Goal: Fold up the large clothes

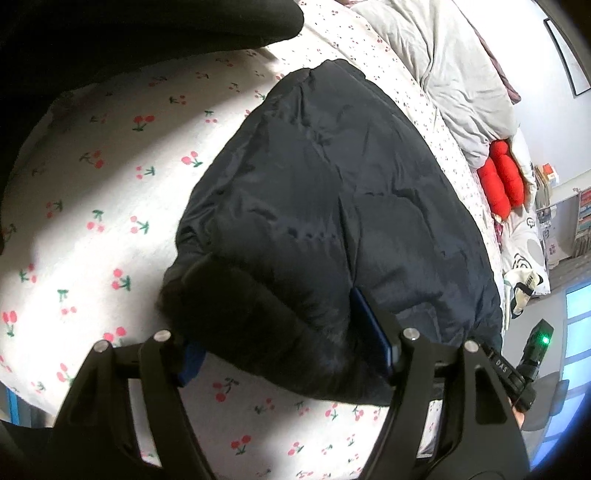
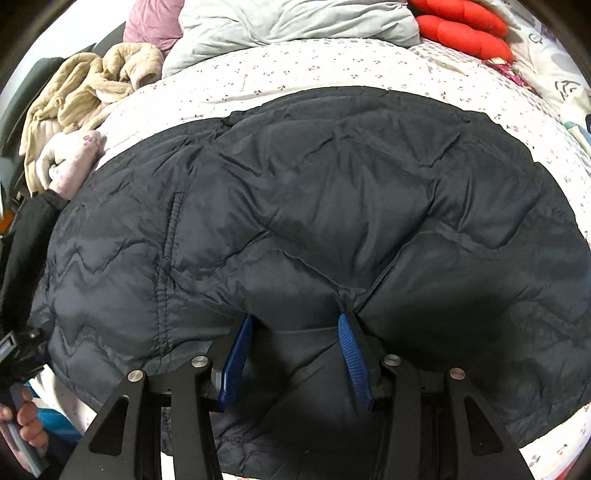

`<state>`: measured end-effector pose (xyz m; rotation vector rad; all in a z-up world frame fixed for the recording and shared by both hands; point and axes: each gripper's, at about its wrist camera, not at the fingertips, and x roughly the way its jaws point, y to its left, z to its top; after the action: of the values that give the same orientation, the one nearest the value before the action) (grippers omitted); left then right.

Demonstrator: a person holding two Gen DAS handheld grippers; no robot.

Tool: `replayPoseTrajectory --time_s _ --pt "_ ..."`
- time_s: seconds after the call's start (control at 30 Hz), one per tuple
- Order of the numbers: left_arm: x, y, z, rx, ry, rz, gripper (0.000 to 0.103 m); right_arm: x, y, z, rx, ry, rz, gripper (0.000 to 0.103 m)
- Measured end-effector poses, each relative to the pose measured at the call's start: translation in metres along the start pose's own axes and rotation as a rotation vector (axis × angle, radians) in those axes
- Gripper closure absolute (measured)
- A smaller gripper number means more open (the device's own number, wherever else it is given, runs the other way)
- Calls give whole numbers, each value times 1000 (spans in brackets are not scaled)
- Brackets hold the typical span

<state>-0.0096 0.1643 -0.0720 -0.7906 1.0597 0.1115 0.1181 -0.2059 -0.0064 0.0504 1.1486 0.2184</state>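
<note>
A dark navy quilted jacket (image 1: pixel 332 177) lies spread on a bed with a cherry-print sheet (image 1: pixel 110 177). My left gripper (image 1: pixel 273 325) has the jacket's black fur-trimmed hood (image 1: pixel 251 314) filling the gap between its wide-set blue pads (image 1: pixel 369 332), near the bed's front edge. In the right wrist view the same jacket (image 2: pixel 314 184) fills most of the picture. My right gripper (image 2: pixel 295 317) is shut on a raised fold of its fabric (image 2: pixel 295 347), which puckers at the right pad (image 2: pixel 354 362).
A grey duvet (image 2: pixel 288 22) and red cushions (image 2: pixel 461 26) lie at the far side of the bed. Beige fleece clothes (image 2: pixel 81 96) are heaped at the far left. A hand (image 2: pixel 26 421) holds the other gripper's handle at the lower left.
</note>
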Motion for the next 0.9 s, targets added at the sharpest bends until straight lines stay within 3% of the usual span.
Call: replayPoseTrajectory --time_s 0.17,0.2,0.27,0.33,0.43,0.5,0.73,0.83,0.9 --pt "4 0 5 -21 -25 -16 31 0 0 0 -2 -1 -2 53" --pt "1 0 5 -21 -43 -16 35 0 1 0 -1 -1 -1 53" --pt "-8 -2 2 -18 -86 -17 58 0 -1 1 3 -2 5 53" --pt "-21 -8 -1 -2 -123 -32 66 0 -1 0 5 -3 9 53" --pt "-32 -14 -4 17 -164 -55 67 -1 -1 -2 1 -4 4 53" --pt "-27 -11 -2 0 -143 -45 65 -1 1 -2 2 -4 2 53" --pt "-10 -3 11 -102 -102 -126 59 3 5 1 3 -2 -12 52" --pt "-21 -10 10 -105 -147 -145 68 4 7 1 4 -3 -17 52" --pt "-37 -25 7 -48 -199 -154 71 4 8 2 3 -3 -17 52"
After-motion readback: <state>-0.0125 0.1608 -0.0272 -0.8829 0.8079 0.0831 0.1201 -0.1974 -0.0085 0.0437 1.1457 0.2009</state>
